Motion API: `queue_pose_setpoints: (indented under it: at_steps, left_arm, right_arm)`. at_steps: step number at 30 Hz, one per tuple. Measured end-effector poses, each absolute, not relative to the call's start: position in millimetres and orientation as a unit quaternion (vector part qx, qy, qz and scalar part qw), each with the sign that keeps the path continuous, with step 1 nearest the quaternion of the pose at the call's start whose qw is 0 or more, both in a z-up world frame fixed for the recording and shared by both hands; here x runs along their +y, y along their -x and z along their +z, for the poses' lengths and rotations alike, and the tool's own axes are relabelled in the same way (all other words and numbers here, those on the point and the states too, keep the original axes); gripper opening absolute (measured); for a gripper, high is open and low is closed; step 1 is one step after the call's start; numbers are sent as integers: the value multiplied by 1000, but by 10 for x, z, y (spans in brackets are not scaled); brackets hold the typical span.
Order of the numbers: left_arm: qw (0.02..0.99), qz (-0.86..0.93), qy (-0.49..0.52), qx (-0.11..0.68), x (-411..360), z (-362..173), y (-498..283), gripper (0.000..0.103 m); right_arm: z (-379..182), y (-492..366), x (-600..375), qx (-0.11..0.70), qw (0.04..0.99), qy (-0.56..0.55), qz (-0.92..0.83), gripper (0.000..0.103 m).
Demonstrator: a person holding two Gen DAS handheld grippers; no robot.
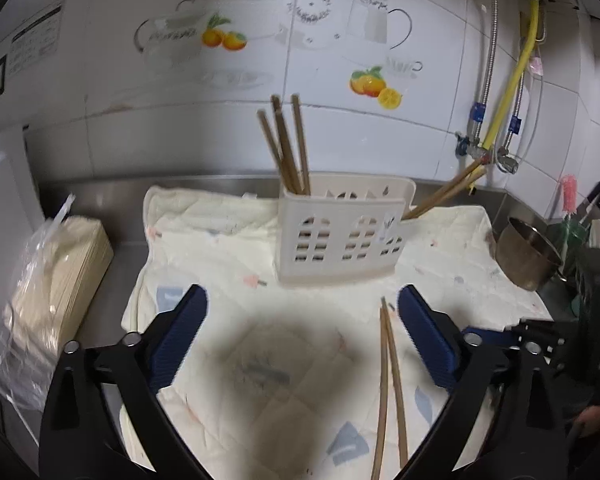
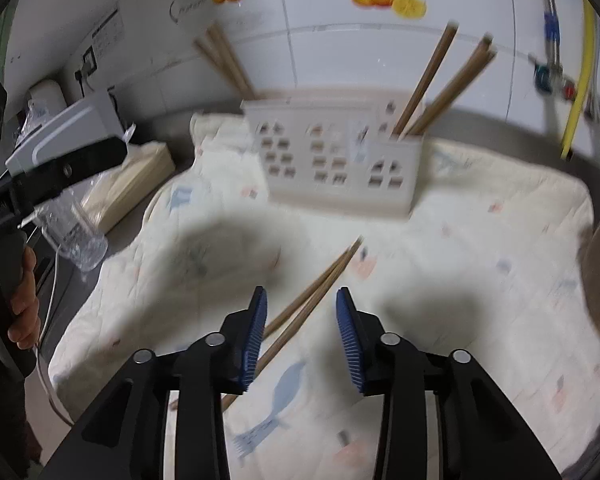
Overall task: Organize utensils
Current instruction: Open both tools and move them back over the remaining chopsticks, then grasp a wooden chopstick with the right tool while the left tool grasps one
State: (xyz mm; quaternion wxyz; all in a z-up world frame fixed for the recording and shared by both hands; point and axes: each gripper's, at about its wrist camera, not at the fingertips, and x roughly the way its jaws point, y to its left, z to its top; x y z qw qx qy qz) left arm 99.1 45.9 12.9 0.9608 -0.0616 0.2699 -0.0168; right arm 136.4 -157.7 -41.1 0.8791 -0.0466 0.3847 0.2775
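A white slotted utensil holder (image 1: 340,232) stands on a pale cloth (image 1: 228,240) and also shows in the right wrist view (image 2: 332,156). Brown chopsticks stand in its left end (image 1: 286,148) and lean out of its right end (image 1: 444,194). A loose pair of chopsticks (image 1: 388,384) lies on the cloth. My left gripper (image 1: 302,332) is open and empty, the pair just inside its right finger. My right gripper (image 2: 302,332) is open, low over the loose pair (image 2: 320,284), which passes under its left finger (image 2: 254,336).
A bagged stack of beige sheets (image 1: 60,276) sits left of the cloth. A metal pot (image 1: 528,252) and a dish rack stand at the right. A tiled wall with pipes (image 1: 512,80) rises behind the steel counter. The left gripper's body (image 2: 60,168) is at the right view's left edge.
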Motion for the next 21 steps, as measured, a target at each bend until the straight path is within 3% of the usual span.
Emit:
queue_pose_setpoints:
  at_steps: [15,21]
  left_arm:
    - [955,17,43,292,541,-282,-715,98]
    - [955,25,55,292,665,-350,-640,98]
  right_arm:
    - [-871,-1075,-1405,433,866,-7,250,41]
    - [-919,-1074,-1280,438,866,-15,240,28]
